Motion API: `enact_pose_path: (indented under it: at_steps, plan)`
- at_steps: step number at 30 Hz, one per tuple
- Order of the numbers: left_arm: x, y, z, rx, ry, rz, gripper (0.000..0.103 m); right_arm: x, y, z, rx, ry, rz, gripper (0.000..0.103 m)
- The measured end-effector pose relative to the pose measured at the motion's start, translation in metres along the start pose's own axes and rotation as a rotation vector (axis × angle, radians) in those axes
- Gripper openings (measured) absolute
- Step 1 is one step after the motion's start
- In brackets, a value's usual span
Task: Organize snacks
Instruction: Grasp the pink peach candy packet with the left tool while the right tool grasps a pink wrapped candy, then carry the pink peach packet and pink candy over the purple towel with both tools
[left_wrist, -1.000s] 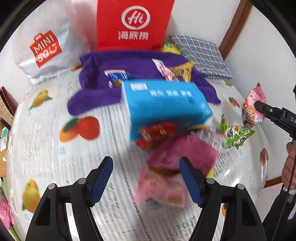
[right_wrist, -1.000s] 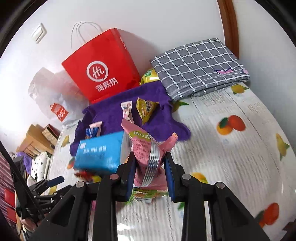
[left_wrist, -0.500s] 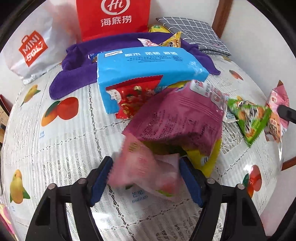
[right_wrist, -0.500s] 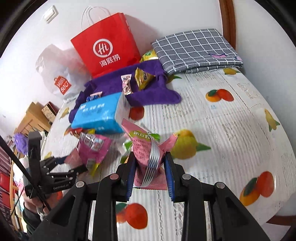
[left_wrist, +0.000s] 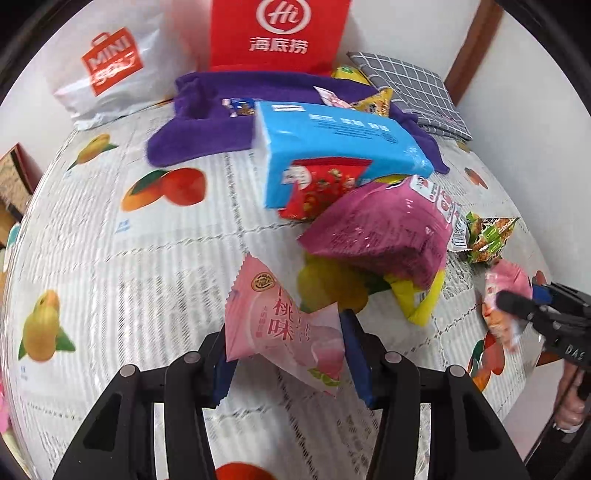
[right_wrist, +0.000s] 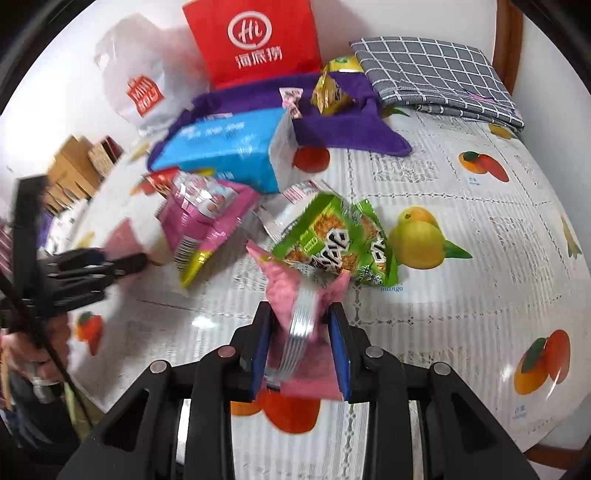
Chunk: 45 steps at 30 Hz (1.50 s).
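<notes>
My left gripper (left_wrist: 286, 347) is shut on a pale pink peach-flavour packet (left_wrist: 280, 325) and holds it above the tablecloth. My right gripper (right_wrist: 301, 334) is shut on a pink snack packet (right_wrist: 295, 306); it also shows at the right of the left wrist view (left_wrist: 506, 295). Loose snacks lie in a pile: a magenta bag (left_wrist: 380, 232), a red packet (left_wrist: 321, 188), a green packet (right_wrist: 332, 240) and a blue tissue pack (left_wrist: 332, 140). A purple towel (left_wrist: 207, 122) behind carries small snacks, among them a yellow packet (right_wrist: 328, 92).
A red paper bag (left_wrist: 277, 33) and a white MINISO bag (left_wrist: 110, 70) stand at the back by the wall. A folded grey checked cloth (right_wrist: 436, 77) lies at the back right. The fruit-print tablecloth (right_wrist: 480, 229) covers the round table. Cardboard boxes (right_wrist: 74, 166) sit off the left edge.
My left gripper has closed on the pale pink packet and lifted it from the pile. My right gripper has moved down and left toward the pile with its pink packet.
</notes>
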<state>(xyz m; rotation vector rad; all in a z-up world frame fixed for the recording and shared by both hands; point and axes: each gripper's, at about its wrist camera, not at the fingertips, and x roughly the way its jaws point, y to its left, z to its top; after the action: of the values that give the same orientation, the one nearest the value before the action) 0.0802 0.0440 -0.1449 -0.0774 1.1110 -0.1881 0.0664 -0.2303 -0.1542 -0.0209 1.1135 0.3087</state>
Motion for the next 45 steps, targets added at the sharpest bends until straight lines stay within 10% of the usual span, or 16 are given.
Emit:
enact_pose_path:
  at_steps: [3, 15, 45]
  plan:
    - [-0.005, 0.005, -0.004, -0.026, -0.006, -0.013, 0.050, 0.008, 0.002, -0.005, 0.019, 0.028, -0.001, 0.056]
    - [-0.045, -0.009, -0.010, -0.010, -0.078, -0.014, 0.050, -0.005, -0.008, -0.028, 0.156, -0.054, 0.040, 0.046]
    - [-0.111, -0.050, 0.023, 0.027, -0.196, -0.076, 0.050, -0.083, 0.021, 0.016, 0.040, -0.264, 0.016, 0.037]
